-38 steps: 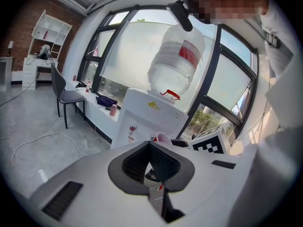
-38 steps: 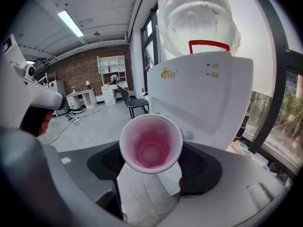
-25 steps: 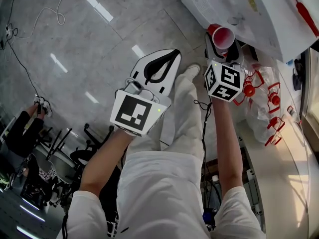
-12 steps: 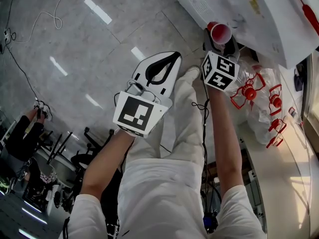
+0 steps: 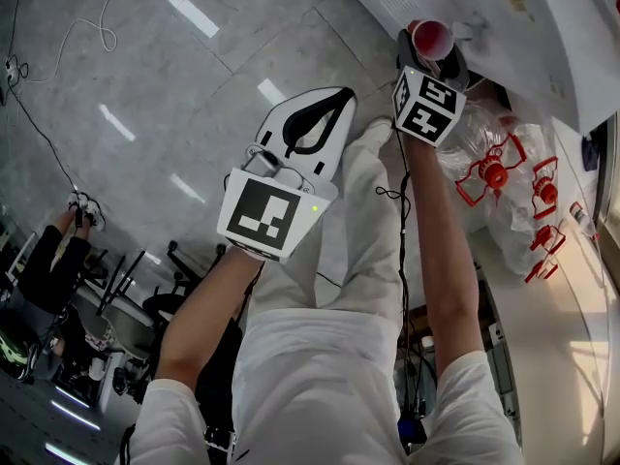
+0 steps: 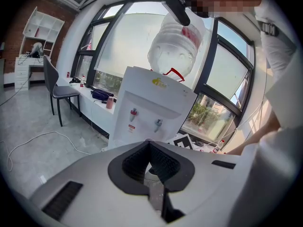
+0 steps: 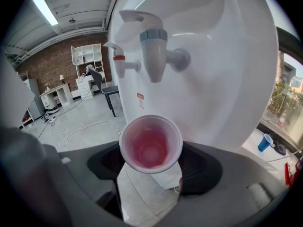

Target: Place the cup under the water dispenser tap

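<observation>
cup [image 7: 151, 144] upright (mouth up) | right fingers [image 7: 202, 168] pinch it | left fingers [image 6: 134, 162] together

"Where does the cup [image 7: 150, 144] sit?"

"Upright between the jaws of the right gripper [image 5: 432, 54], in front of the water dispenser [image 7: 227, 70]. It is just below the right-hand tap [image 7: 154, 51] and apart from it. The left-hand tap [image 7: 120, 63] is beside that one, so 2 taps in all."

"And the left gripper [image 5: 337, 103]?"

"Left of the right gripper and further back from the dispenser, over the floor [image 5: 145, 85]."

"What else is around?"

"1 bottle [image 6: 173, 46] sits upside down on top of the dispenser. Left of the dispenser a chair [image 6: 59, 91] stands before a ledge [image 6: 97, 109]. More bottles [image 5: 494, 172] lie beside the dispenser, on the person's right."
</observation>
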Motion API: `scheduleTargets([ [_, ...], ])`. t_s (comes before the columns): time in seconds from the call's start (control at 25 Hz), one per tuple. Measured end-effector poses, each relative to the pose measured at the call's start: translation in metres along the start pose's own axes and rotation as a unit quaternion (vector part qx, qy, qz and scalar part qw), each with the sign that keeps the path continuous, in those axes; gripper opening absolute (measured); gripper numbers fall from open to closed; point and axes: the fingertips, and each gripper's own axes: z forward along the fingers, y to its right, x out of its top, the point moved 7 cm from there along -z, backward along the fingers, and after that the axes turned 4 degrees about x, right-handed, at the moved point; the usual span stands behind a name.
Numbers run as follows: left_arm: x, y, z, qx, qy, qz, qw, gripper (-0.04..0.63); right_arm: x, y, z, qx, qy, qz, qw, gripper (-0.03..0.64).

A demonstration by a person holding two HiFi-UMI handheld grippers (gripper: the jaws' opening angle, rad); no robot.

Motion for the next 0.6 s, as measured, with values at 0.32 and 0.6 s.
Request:
scheduleTargets([
  [0.32,-0.003,-0.005,-0.001,0.001,-0.006,0.000,1.0000,0.006,-0.009,0.001,0.019,-0.041,-0.028,0.040,0.998,0.351],
  [0.6,-0.005,-0.011,-0.002,0.005,-0.008,-0.001,1.0000,0.006,-0.009,0.003,0.029,-0.096,-0.039,0.093,0.990,0.353],
])
